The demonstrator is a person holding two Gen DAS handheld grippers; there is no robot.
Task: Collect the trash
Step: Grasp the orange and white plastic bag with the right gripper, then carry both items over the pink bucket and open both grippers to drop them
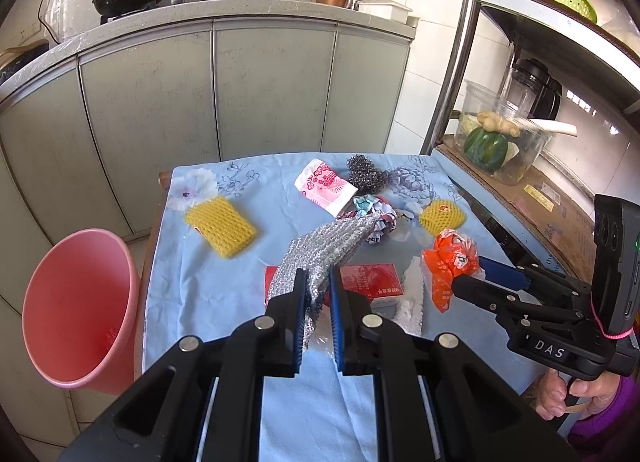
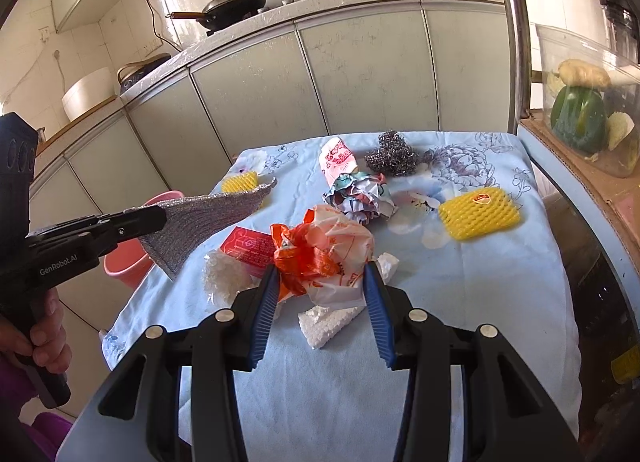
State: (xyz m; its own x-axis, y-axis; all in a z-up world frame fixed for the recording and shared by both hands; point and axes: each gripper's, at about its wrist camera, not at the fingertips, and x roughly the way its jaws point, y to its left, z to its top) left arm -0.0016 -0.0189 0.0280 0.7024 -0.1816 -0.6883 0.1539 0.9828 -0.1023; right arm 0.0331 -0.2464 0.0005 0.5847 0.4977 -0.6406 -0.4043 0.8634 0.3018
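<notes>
- Kitchen cabinets back the left wrist view; a blue cloth-covered table (image 1: 240,286) carries the litter, and a pink bin (image 1: 76,306) stands on the floor just off its left edge. The left gripper (image 1: 318,286) is clamped on a silver mesh cloth (image 1: 328,238) whose long axis runs away and rightward from the jaws; the bin lies left of it and lower, and this hand is the nearer one.
- From the right wrist view, the right gripper (image 2: 320,282) pinches an orange plastic bag (image 2: 320,250) at mid-table, its fingers (image 2: 266,302) pressing both sides; the bin shows far left, beyond the hanging cloth.
</notes>
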